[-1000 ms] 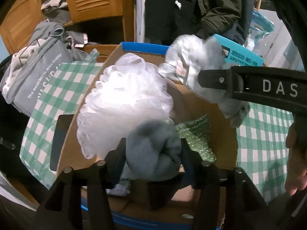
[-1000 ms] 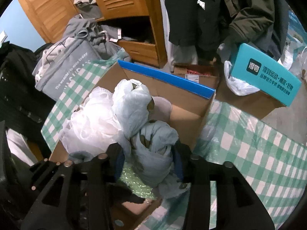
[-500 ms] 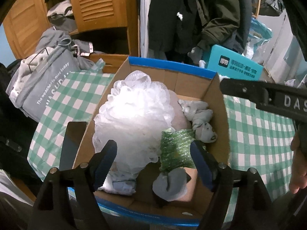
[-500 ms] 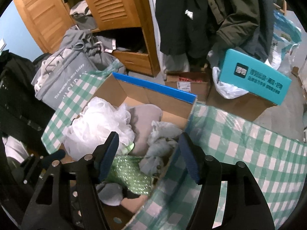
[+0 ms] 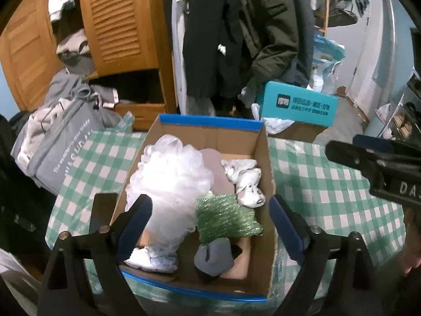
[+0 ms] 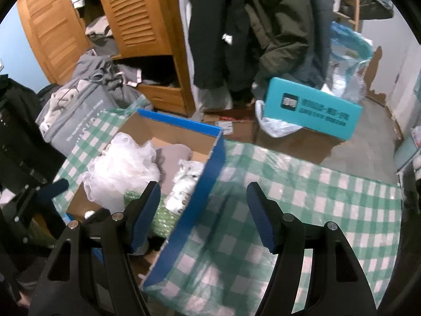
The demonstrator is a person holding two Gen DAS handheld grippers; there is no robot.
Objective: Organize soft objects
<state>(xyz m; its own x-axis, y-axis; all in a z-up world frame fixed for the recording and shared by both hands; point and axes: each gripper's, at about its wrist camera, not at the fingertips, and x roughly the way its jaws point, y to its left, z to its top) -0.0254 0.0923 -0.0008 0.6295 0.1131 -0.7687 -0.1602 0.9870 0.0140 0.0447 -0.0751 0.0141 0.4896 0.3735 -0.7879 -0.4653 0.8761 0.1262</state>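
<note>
Both soft bundles had been released into the cardboard box [image 5: 238, 142]; the left gripper [image 5: 208, 221] and right gripper [image 6: 204, 205] were spread wide, nothing held.

We are looking into a cluttered bedroom at home: a wooden wardrobe [image 5: 118, 18] with louvred doors is standing open, coats [image 5: 244, 34] are hanging beside it, and clothes [image 6: 86, 100] are piling up at its foot. A checked cloth [image 6: 302, 192] is covering the table.
</note>
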